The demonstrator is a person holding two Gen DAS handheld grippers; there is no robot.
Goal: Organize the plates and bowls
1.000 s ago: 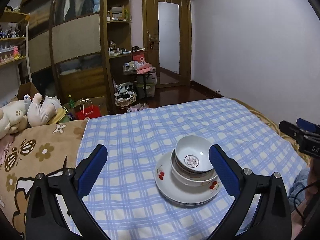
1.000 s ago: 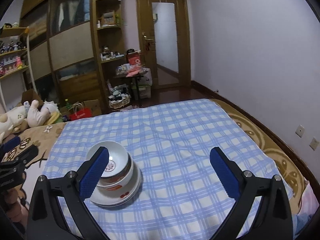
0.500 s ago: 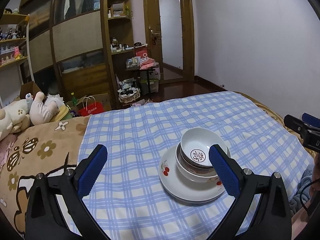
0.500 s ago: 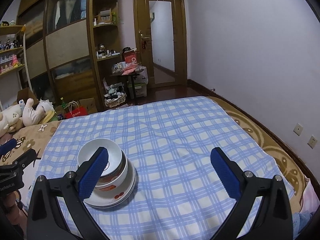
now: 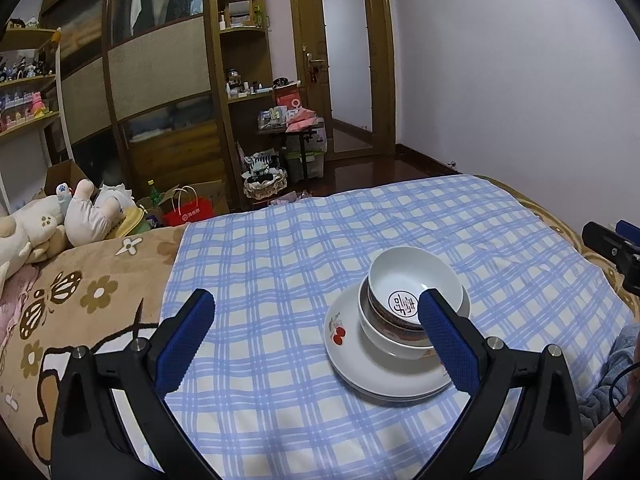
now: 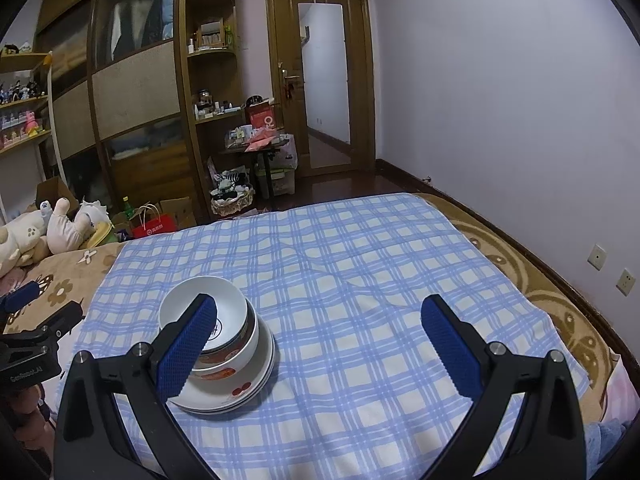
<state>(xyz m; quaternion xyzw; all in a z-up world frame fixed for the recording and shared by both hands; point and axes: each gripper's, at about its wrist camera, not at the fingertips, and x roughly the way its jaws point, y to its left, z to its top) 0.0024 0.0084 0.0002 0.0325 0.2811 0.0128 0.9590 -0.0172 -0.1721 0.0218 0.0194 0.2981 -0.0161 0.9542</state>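
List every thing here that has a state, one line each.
Top bowl: empty, nested in the lower bowl.
Lower bowl: upright on the plates.
Plates: stacked on the cloth.
Left gripper: open, empty.
Right gripper: open, empty.
Door: looks shut.

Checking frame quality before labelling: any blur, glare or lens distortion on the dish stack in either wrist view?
Left wrist view: stack of white bowls on plates sharp, dim indoor light, soft shadow, no glare; fisheye bends the wooden door. Right wrist view: stack sharp but partly behind a blue gripper pad; black corner vignetting.
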